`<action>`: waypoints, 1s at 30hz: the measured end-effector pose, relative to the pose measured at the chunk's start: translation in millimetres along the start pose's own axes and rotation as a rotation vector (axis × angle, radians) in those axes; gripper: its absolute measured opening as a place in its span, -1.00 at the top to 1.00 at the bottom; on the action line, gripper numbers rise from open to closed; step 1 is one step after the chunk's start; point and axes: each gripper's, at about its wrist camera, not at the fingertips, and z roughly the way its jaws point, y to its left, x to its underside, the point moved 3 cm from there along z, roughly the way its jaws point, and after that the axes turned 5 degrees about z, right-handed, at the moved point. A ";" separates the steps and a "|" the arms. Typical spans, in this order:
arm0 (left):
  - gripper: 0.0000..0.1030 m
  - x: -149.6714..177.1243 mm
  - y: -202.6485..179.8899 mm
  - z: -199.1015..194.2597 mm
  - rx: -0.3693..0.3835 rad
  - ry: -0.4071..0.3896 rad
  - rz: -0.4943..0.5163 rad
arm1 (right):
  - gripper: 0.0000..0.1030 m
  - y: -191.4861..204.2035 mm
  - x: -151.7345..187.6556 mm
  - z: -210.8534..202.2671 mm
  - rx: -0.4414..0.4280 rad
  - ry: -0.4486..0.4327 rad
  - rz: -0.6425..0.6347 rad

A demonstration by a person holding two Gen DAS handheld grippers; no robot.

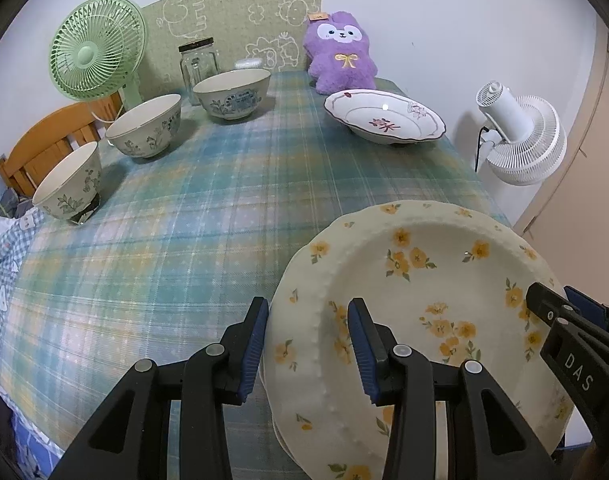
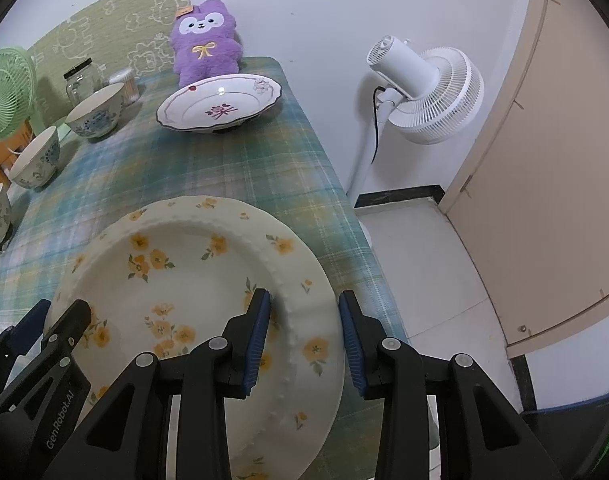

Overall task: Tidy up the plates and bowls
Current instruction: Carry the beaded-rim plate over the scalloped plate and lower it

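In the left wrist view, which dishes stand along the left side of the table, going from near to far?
Small cream bowl with green leaf print → middle cream bowl with blue-green flower print → larger cream bowl with blue pattern → clear glass jar with black lid, just behind that last bowl.

The left gripper (image 1: 308, 346) straddled the rim of a cream, yellow-flowered ceramic plate (image 1: 416, 300) — the right gripper (image 1: 560, 300) held its opposite edge — above a plaid tablecloth (image 1: 164, 240).

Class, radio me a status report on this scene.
Left tongs and right tongs straddle opposite rims of the yellow-flower plate; grip unclear. Red-flower plate beyond, cloth between bare.
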 end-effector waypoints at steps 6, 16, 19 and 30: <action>0.21 1.4 -1.6 0.8 -0.004 -0.010 0.006 | 0.25 -2.4 3.7 3.8 -0.001 0.009 0.007; 0.21 3.2 -7.1 1.0 -0.042 -0.028 0.032 | 0.24 -5.0 8.3 7.3 -0.014 0.017 0.026; 0.21 3.2 -8.5 1.6 -0.060 -0.027 0.038 | 0.24 -5.2 9.0 8.5 -0.020 0.020 0.029; 0.18 4.1 -10.9 3.7 -0.093 -0.033 0.058 | 0.23 -4.1 8.8 9.7 -0.022 0.016 0.022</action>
